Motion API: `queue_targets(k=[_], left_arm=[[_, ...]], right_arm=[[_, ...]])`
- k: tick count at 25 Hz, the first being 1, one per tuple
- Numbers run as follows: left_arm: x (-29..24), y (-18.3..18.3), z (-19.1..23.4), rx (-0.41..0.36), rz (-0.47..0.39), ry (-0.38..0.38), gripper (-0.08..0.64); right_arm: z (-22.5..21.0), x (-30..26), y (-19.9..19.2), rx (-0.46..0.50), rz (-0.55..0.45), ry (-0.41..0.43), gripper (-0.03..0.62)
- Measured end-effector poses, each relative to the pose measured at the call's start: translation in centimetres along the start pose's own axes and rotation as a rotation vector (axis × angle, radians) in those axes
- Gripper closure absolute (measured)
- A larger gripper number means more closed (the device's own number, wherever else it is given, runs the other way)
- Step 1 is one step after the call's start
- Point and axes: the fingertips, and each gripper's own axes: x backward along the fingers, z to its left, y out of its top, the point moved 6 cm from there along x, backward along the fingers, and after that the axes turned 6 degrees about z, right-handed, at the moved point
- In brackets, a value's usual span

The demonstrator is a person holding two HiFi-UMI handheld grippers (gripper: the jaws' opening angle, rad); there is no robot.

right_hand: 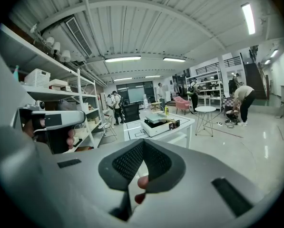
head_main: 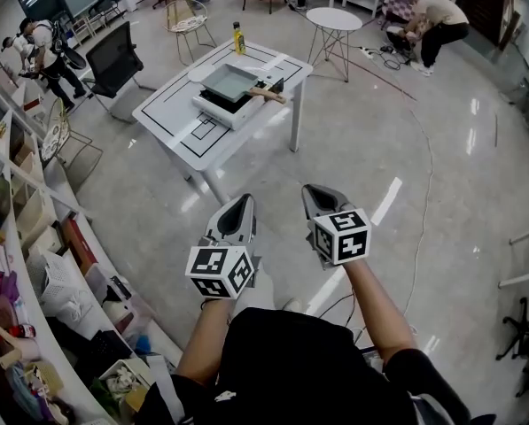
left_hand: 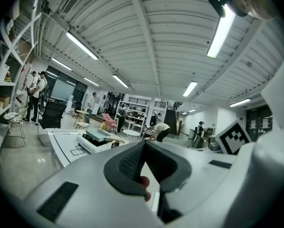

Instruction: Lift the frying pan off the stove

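Head view: one frying pan (head_main: pixel 229 82), small and far off, on one stove (head_main: pixel 218 111) atop one white bench (head_main: pixel 171 122), well apart from two grippers, the left gripper (head_main: pixel 244 204) and the right gripper (head_main: pixel 315 193). Left gripper view: jaws pressed together on nothing, pan too small to make out clearly. Right gripper view: jaws likewise closed and empty, pan tiny on the distant stove.

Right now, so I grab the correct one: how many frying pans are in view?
1: the frying pan sits on the stove, on the white table mid-room. The cluttered shelves may hide others.
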Motion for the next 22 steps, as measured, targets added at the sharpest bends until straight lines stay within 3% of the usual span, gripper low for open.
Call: queue_targets(k=[11,22], left_arm=[[-2.9,1.2,1.7,-0.009,-0.004,0.005,0.549],[-9.6,2.6,6.2,0.046,0.0,0.004,0.549]], right_arm=[[-0.9,-3.0,1.9,0.015,-0.001,0.037,0.591],[-4.1,-9.7,5.3,0.008,0.017,0.038,0.591]])
